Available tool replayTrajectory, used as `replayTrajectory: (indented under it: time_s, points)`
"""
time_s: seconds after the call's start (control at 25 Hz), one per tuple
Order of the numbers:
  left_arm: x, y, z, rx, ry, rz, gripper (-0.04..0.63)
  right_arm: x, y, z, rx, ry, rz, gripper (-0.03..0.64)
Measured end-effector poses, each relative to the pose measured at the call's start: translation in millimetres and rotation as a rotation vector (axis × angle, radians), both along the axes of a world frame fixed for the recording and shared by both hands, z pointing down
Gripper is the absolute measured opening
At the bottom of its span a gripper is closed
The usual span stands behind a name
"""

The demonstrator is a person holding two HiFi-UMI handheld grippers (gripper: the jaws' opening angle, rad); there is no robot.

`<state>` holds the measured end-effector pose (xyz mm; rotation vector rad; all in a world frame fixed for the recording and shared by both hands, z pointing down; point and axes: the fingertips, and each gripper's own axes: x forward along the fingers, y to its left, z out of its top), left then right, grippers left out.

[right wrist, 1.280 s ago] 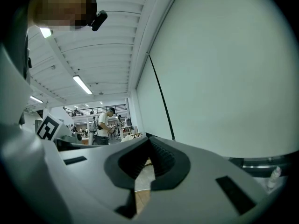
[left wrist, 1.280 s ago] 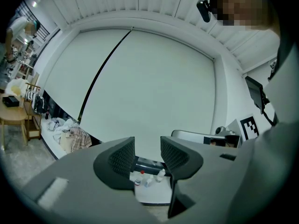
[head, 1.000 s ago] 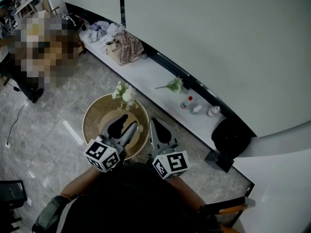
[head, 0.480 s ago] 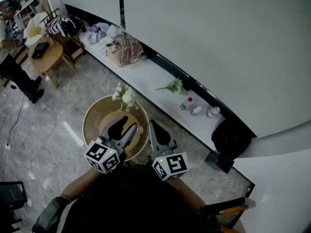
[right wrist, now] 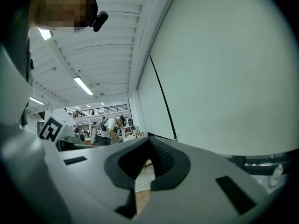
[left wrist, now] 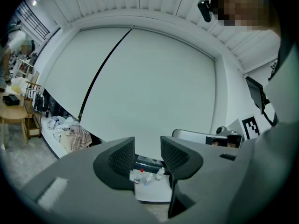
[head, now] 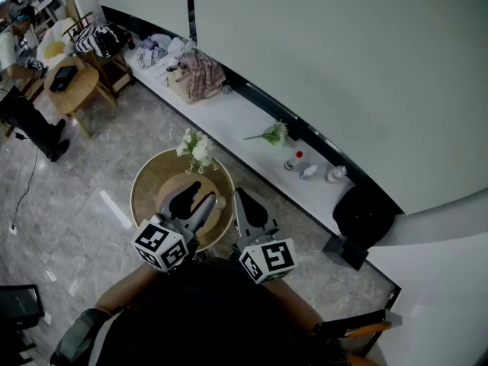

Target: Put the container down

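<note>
**Round table by the white wall: both grippers empty, parked at its near edge**

Grey marble floor (head: pixel 69 197), curved white wall, low white ledge (head: pixel 236 117) running along its foot. A round wooden table (head: pixel 149 185) stands just off the ledge. A vase of white flowers (head: pixel 194 149) sits at the table's far edge, out of the working area.

The left gripper (left wrist: pixel 147 146) is level over the near right part of the table. Its jaws are a little apart with nothing between them; the gap only shows the far ledge. The right gripper (right wrist: pixel 149 146) hangs just past the table's right edge, level, tips closed together and holding nothing.

The container is in neither gripper. A small clear thing (head: pixel 219 201) rests on the table by its right edge, just beside the left gripper's tips. It is likely the container, but too small to be sure. If so, it is already down, and the placing looks finished or nearly so. The left jaws being slack beside it fits a release, and both grippers are held low and close to the body, as at rest.

Three small bottles (head: pixel 308 170) stand on the ledge towards its right end, with a cut flower stem (head: pixel 271 134) to their left. A plaid bag (head: pixel 200 73) and loose clothes are at the ledge's far left end. None of these seem part of the task.

A dark round object (head: pixel 362 216) sits on the floor past the ledge's right end. A small wooden side table (head: pixel 72 86) stands in the far left corner of the room.
</note>
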<state>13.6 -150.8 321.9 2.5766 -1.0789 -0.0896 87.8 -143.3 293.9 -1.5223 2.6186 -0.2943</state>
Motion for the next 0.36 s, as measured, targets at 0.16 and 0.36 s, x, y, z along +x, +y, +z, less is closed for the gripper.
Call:
replayTrajectory:
  time_s: [0.16,0.36]
  points:
    - [0.4,-0.3,1.4,-0.005,0.000,0.000,0.175,0.7,0.1,3.2,-0.001,0.000,-0.002,0.002]
    - [0.2,-0.7,5.2,-0.009,-0.001,0.002,0.175,0.9,-0.1,2.8,-0.006,0.012,0.003,0.002]
